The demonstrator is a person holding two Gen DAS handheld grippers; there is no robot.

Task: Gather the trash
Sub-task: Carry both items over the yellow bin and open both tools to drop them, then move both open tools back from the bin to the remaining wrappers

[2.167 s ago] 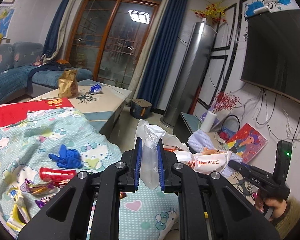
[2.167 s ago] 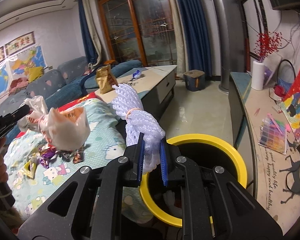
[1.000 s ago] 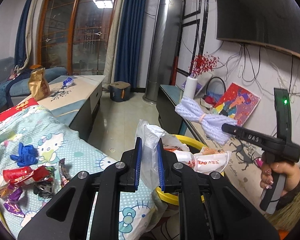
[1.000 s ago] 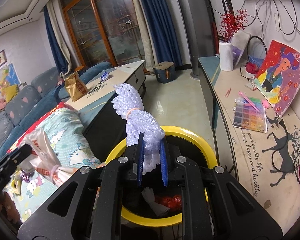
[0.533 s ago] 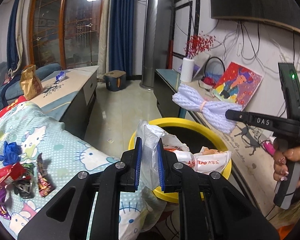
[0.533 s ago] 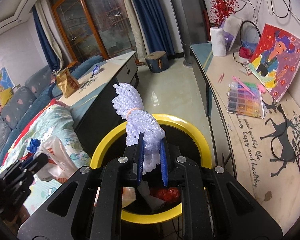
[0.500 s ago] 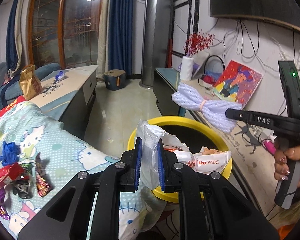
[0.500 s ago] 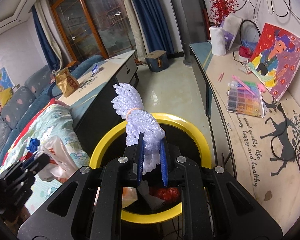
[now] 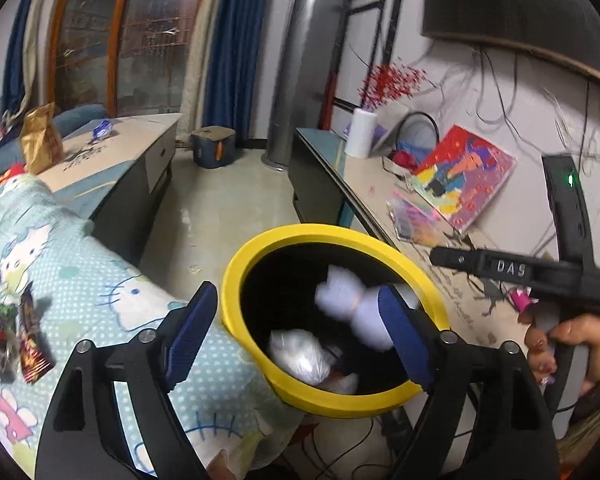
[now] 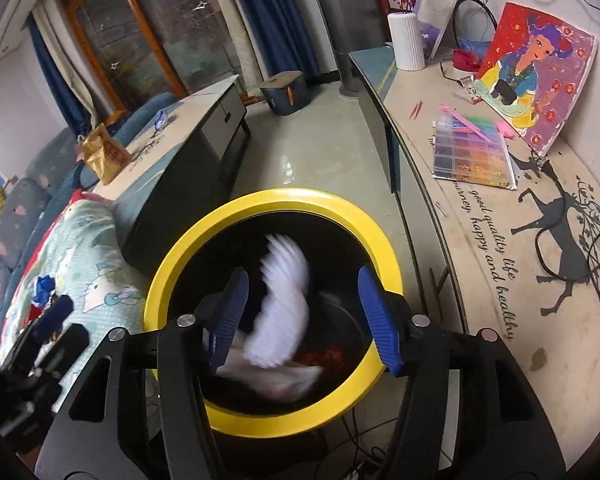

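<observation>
Now we see both tongs spread, jaws just opened, nothing gripped. Left gripper [image 9: 300, 336] and right gripper [image 10: 306, 316] sit low-centre over the yellow-rimmed bin [image 9: 260, 252]. Foam net [image 10: 284, 304] blurs between the right jaws, untouched, inside the rim; plastic bag [image 9: 300, 356] lies inside the bin.

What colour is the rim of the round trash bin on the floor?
Bright yellow rim around a black inside; the right wrist view shows it best.

Blue curtains [image 9: 224, 52] flank a wood-framed glass door [image 9: 140, 40].
</observation>
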